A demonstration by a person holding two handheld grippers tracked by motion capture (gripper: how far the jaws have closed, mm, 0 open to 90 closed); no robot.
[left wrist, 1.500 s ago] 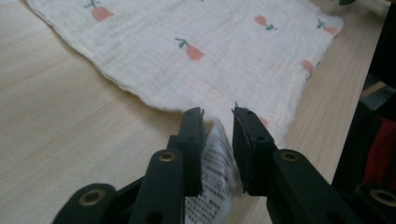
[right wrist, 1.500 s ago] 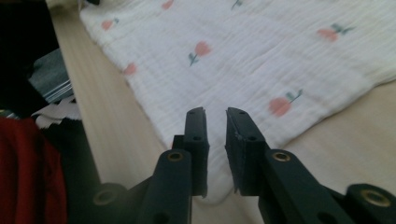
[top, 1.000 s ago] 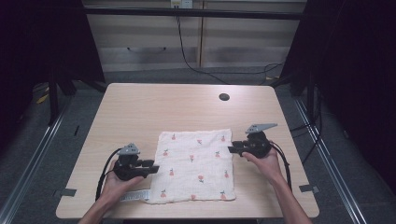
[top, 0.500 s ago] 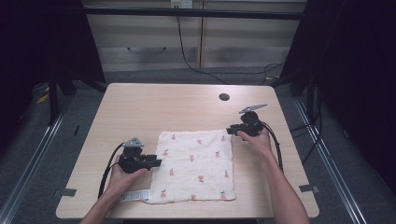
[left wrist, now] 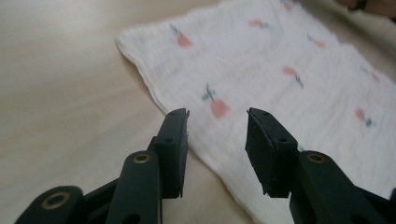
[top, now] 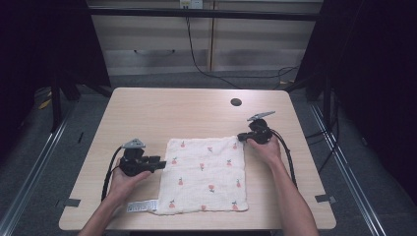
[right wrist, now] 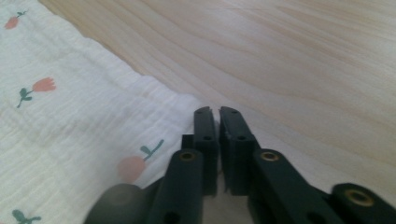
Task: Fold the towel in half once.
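A white cloth (top: 206, 172) printed with small red flowers lies flat on the wooden table (top: 172, 113). My right gripper (top: 241, 136) sits at the cloth's far right corner. In the right gripper view its jaws (right wrist: 215, 114) have closed together on that corner of the cloth (right wrist: 70, 116). My left gripper (top: 160, 163) rests low at the cloth's left edge. In the left gripper view it (left wrist: 217, 126) stands open, and its jaws have just been opening further. The edge of the cloth (left wrist: 280, 56) shows through the gap, unpressed.
A dark round hole (top: 236, 102) sits in the tabletop near the far right. A white label strip (top: 142, 206) lies at the cloth's near left corner. Black cables (top: 287, 157) trail from both grippers. Bare tabletop stretches beyond the cloth toward the far edge.
My right gripper moved from the cloth's right edge up to its far right corner and its jaws closed there. The left gripper shifted slightly toward the cloth's left edge.
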